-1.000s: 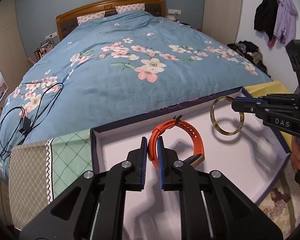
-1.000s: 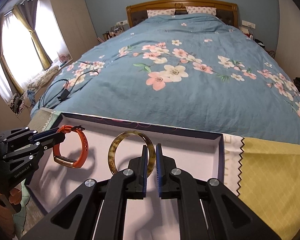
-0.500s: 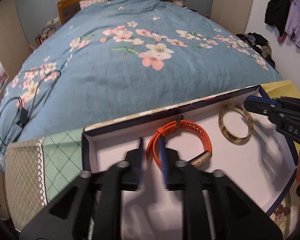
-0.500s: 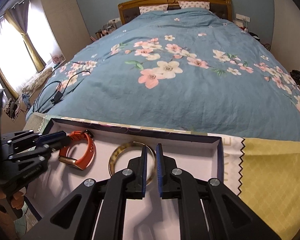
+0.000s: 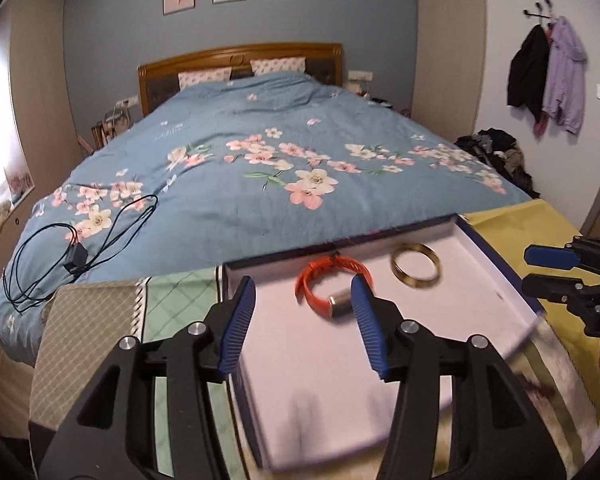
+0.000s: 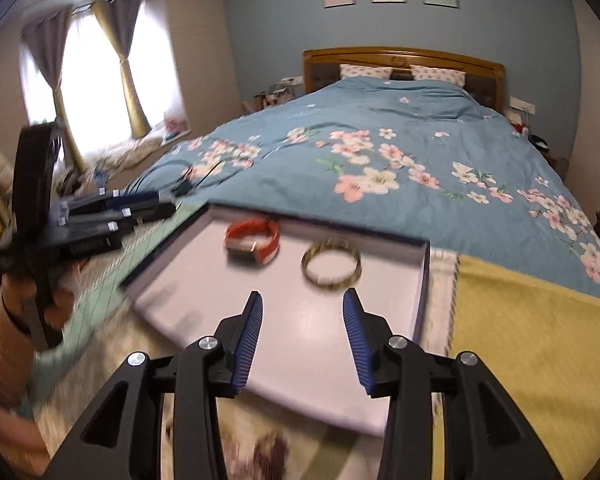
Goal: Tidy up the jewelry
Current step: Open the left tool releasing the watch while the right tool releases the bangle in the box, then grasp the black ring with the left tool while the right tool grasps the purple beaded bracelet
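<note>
The left gripper [image 5: 303, 304] and right gripper [image 6: 302, 311] have both just been opening, their blue-padded jaws now apart and empty. Just beyond them the orange silicone wristband [image 5: 329, 287] and tortoiseshell round bangle [image 6: 331, 269] lie side by side, apart, in the shallow white-lined navy box [image 6: 420, 300]. The box rests on patchwork cloth [image 6: 520, 340] at the foot of a blue floral bedspread [image 5: 260, 168].
</note>
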`<act>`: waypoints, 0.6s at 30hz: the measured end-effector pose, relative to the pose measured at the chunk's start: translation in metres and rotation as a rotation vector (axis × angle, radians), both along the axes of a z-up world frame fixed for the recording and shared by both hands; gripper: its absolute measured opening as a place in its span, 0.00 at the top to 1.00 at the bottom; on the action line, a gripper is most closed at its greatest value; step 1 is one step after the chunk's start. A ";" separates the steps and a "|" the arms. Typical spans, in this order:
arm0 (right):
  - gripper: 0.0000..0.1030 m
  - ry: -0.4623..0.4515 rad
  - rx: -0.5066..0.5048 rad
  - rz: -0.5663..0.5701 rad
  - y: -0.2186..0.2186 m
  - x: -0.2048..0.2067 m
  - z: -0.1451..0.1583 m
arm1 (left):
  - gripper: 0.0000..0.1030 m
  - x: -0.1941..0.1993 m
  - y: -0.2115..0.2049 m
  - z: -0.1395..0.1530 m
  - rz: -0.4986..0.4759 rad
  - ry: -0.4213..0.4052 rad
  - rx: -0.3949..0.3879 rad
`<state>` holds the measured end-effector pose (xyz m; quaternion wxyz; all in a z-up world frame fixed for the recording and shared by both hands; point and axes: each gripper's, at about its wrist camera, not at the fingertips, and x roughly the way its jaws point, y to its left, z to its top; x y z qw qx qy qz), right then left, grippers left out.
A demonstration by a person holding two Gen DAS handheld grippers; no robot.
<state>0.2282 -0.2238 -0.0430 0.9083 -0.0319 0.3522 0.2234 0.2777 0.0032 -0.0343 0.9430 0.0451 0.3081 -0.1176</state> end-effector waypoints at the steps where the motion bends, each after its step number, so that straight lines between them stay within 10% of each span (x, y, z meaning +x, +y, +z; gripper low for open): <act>1: 0.62 0.003 -0.001 0.003 -0.001 -0.008 -0.002 | 0.52 -0.014 0.002 0.000 -0.016 -0.004 -0.008; 18: 0.62 0.127 -0.065 0.011 -0.024 -0.085 -0.053 | 0.52 -0.135 -0.021 -0.049 -0.207 0.071 0.047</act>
